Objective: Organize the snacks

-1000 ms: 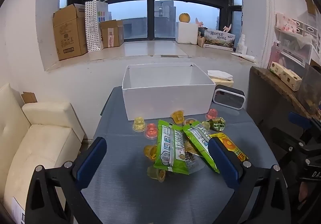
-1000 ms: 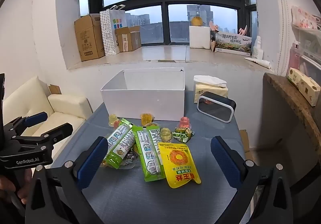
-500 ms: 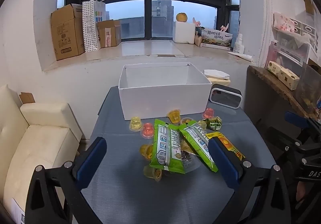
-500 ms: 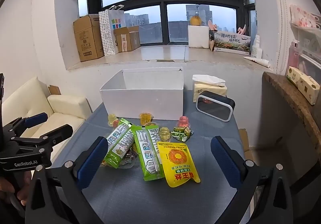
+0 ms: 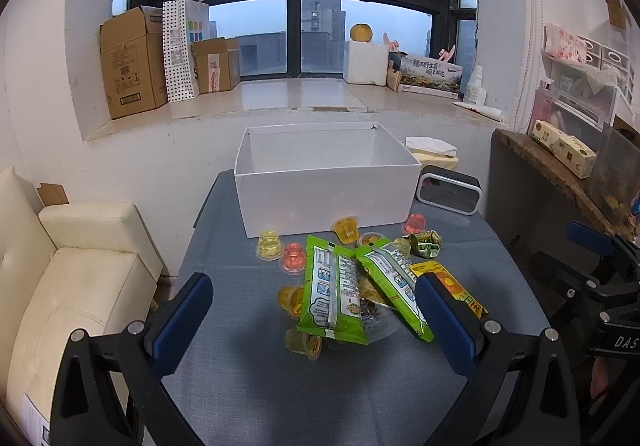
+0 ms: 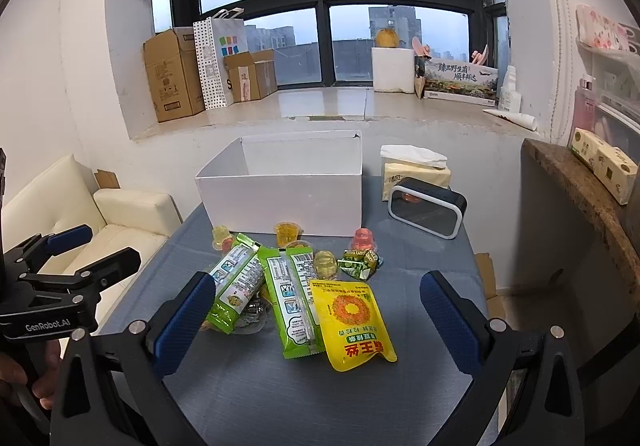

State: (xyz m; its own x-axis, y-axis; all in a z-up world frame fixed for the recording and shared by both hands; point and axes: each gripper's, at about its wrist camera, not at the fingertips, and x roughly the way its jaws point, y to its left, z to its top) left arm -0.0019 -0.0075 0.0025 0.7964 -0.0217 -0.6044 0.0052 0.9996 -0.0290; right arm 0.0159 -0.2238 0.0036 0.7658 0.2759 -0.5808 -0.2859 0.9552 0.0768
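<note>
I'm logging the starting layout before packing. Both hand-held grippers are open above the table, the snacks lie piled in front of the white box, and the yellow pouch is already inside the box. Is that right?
Not quite: the yellow pouch is not in the white box. The right wrist view shows it flat on the table beside the green packets. The rest holds: both the left hand-held gripper and right hand-held gripper are open.

White box [image 5: 326,194]; green packets [image 5: 334,296]; yellow pouch [image 6: 352,320], orange sunflower print; grey-blue tablecloth [image 5: 256,378].
</note>
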